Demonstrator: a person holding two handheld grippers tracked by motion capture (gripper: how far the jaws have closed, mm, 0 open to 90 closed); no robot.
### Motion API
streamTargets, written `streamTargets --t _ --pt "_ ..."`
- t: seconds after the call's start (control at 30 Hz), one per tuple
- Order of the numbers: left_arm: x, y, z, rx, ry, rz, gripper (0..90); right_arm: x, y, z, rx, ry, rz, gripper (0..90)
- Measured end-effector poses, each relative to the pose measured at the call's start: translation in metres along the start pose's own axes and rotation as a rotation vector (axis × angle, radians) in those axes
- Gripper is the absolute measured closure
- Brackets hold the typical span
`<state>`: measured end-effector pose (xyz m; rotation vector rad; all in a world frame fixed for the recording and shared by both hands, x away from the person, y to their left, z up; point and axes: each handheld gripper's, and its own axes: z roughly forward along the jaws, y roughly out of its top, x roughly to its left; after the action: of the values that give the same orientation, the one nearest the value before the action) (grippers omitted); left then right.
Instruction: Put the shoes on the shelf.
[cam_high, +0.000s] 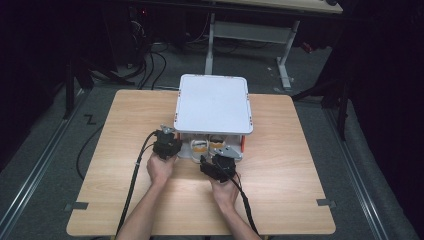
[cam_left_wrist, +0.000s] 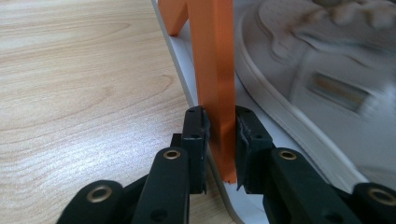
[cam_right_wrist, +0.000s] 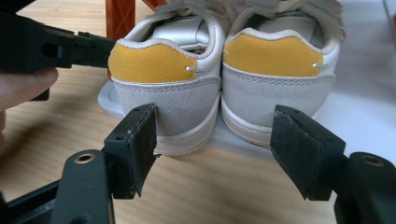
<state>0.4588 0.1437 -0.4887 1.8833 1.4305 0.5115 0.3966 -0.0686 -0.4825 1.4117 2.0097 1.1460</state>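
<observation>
A pair of white sneakers with yellow heel patches (cam_right_wrist: 163, 79) (cam_right_wrist: 275, 74) stands heels-out on a white base (cam_right_wrist: 107, 100), under a raised white box lid (cam_high: 213, 104). My right gripper (cam_right_wrist: 217, 123) is open just in front of the two heels, and its pads do not press on them. In the left gripper view, my left gripper (cam_left_wrist: 219, 123) is shut on a thin upright orange strip (cam_left_wrist: 215, 70) at the base's edge (cam_left_wrist: 182, 60), with a sneaker (cam_left_wrist: 317, 70) blurred beside it. From above, the left gripper (cam_high: 167, 137) is at the box's front left corner and the right gripper (cam_high: 220, 159) at its front middle.
The box sits at the back centre of a wooden table (cam_high: 125, 200). Another orange piece (cam_high: 243, 144) shows at the box's front right corner. Cables trail from both grippers toward the table's near edge. A desk frame (cam_high: 285, 50) and loose cables stand on the floor behind.
</observation>
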Motion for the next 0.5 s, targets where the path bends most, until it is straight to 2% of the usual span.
streamTargets --t 0.3,0.5 --pt "-0.001 0.000 -0.001 0.002 0.003 -0.017 77.0 -0.003 0.011 0.024 -0.019 -0.024 -0.092 33.1" --pt "-0.001 0.000 -0.001 0.004 0.005 -0.022 77.1 -0.007 0.015 0.034 -0.037 -0.023 -0.088 33.9"
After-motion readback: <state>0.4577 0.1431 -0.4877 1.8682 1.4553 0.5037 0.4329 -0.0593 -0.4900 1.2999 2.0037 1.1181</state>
